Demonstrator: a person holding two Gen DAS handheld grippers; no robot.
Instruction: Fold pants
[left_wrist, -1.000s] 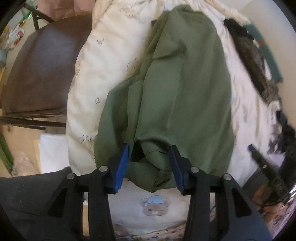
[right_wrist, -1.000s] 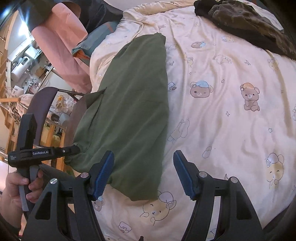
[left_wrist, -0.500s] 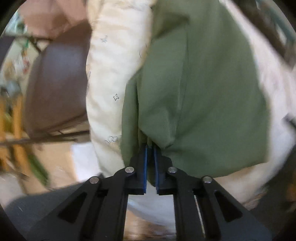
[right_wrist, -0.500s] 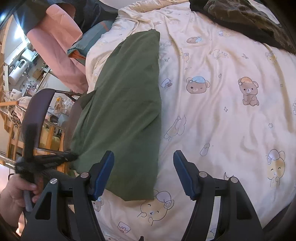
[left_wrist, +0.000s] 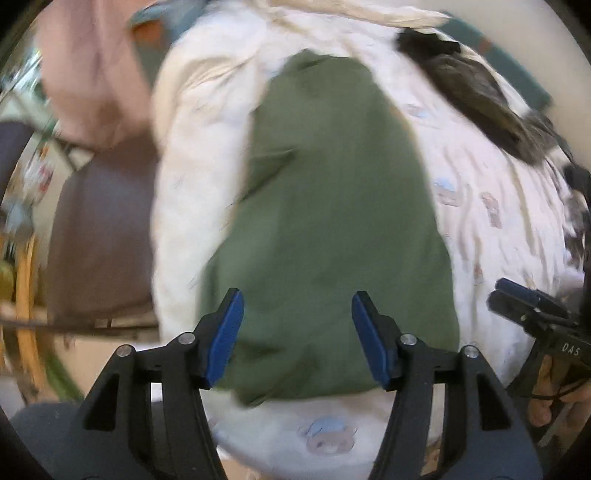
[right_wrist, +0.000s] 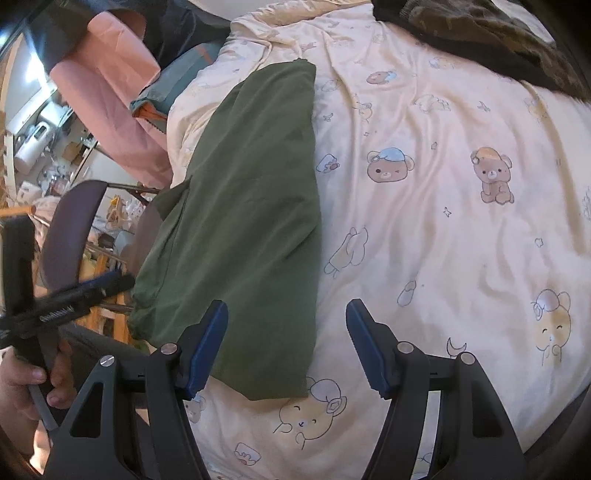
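The green pants (left_wrist: 332, 206) lie folded lengthwise in a long strip on the bear-print bedsheet (right_wrist: 443, 221), near the bed's left edge. They also show in the right wrist view (right_wrist: 251, 221). My left gripper (left_wrist: 297, 336) is open and empty, hovering over the near end of the pants. My right gripper (right_wrist: 286, 347) is open and empty above the near right corner of the pants. The left gripper shows at the left in the right wrist view (right_wrist: 92, 288), beside the pants' left edge. The right gripper shows at the right edge of the left wrist view (left_wrist: 528, 306).
A dark chair (right_wrist: 70, 221) stands left of the bed. A pink cloth (right_wrist: 107, 96) and a teal cushion (right_wrist: 181, 81) lie at the far left. A dark garment (right_wrist: 480, 33) lies at the bed's far right. Cluttered floor lies beyond the chair.
My left gripper was shut on the pants' near left edge half a second ago; it has let go, opened and pulled back. The pants now lie flatter. The right gripper stayed open.
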